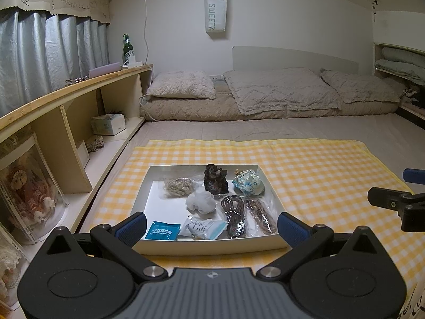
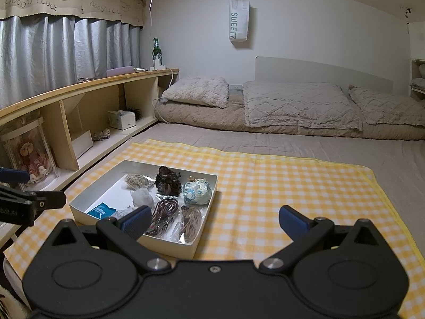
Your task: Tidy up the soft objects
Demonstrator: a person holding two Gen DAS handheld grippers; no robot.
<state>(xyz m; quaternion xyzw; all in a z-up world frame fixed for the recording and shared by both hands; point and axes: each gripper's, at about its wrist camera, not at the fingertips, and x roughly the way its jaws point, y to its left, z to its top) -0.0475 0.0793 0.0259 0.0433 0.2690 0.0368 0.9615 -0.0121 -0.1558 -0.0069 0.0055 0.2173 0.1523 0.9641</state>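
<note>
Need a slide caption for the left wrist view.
Open left gripper faces a white tray of soft items on a yellow checked cloth.

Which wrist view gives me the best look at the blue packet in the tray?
The left wrist view: the blue packet lies in full sight at the tray's near edge, white print facing the camera. In the right wrist view the blue packet is smaller, seen at an angle, partly behind the tray's near wall.

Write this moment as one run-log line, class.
left tool: open, empty | right tool: open, empty | shallow white cardboard tray: on yellow checked cloth, holding soft items | stage: nothing picked
</note>
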